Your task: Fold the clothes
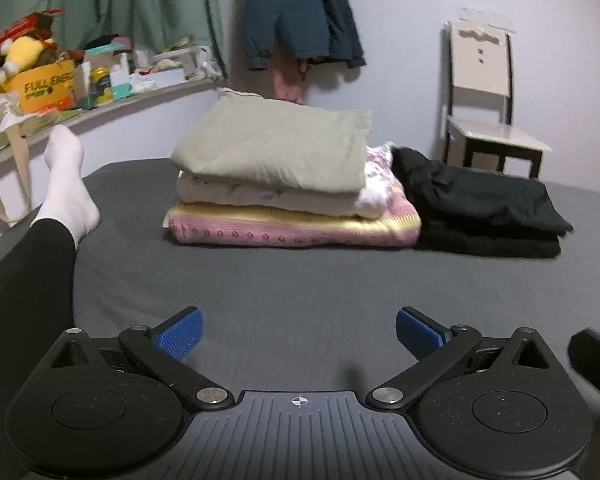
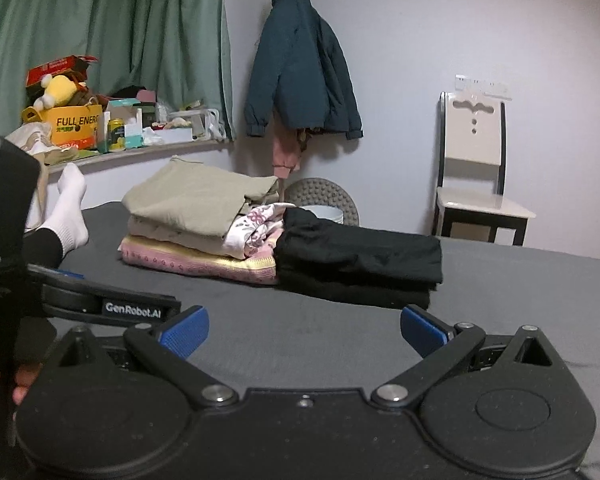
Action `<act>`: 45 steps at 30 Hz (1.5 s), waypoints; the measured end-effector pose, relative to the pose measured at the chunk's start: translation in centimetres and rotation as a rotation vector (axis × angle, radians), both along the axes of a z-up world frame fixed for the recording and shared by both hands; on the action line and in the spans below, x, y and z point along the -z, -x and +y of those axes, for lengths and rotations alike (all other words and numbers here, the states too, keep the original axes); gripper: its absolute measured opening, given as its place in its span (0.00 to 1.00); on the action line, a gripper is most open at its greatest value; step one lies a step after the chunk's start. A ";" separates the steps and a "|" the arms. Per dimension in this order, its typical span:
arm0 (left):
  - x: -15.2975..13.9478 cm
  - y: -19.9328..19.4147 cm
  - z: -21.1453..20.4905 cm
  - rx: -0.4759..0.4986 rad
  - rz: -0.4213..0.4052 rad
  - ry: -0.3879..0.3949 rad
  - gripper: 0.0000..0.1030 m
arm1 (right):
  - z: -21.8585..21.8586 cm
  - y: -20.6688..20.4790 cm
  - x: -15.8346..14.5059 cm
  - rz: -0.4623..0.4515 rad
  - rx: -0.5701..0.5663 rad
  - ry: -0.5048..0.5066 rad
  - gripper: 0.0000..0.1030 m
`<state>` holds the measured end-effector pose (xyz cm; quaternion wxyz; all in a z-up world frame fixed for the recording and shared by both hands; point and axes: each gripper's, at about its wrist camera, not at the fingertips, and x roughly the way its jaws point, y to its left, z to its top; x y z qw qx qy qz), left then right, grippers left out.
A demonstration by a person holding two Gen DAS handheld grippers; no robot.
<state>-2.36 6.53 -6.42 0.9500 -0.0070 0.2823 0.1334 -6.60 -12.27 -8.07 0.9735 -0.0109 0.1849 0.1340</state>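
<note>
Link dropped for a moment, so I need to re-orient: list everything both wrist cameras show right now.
folded stack: one pile of three, beige on white floral on pink-yellow knit, mid-bed
black folded clothes: one pile, black, touching the stack's right side
bed sheet: one, dark grey, under everything
chair: one, cream with dark frame, by the wall on the right
hooded jacket: one, dark teal, hanging on the wall
curtain: one, green, upper left
shelf clutter: boxes, a can, yellow plush; count unclear
round studded object: one, grey, behind the bed
foot: white sock, black legging, on the bed's left
left gripper: open, empty
right gripper: open, empty
</note>
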 end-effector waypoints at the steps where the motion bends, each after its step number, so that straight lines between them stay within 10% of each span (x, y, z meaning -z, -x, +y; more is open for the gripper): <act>1: 0.1 -0.1 0.3 -0.010 -0.018 0.017 1.00 | 0.1 -0.3 0.0 -0.009 0.006 -0.007 1.00; 9: 2.5 -2.3 3.0 -0.014 0.013 0.161 1.00 | -0.5 -3.2 3.4 0.047 -0.032 -0.049 1.00; 24: 5.4 -7.0 2.9 -0.049 0.072 0.052 1.00 | 2.2 -9.5 4.7 0.206 -0.037 0.078 1.00; 38: 5.1 -7.3 0.4 0.146 0.073 -0.058 1.00 | 3.0 -9.8 5.7 0.271 0.001 0.136 1.00; 45: 5.1 -6.9 3.0 0.029 0.071 0.043 1.00 | 2.6 -10.3 5.8 0.287 0.050 0.121 1.00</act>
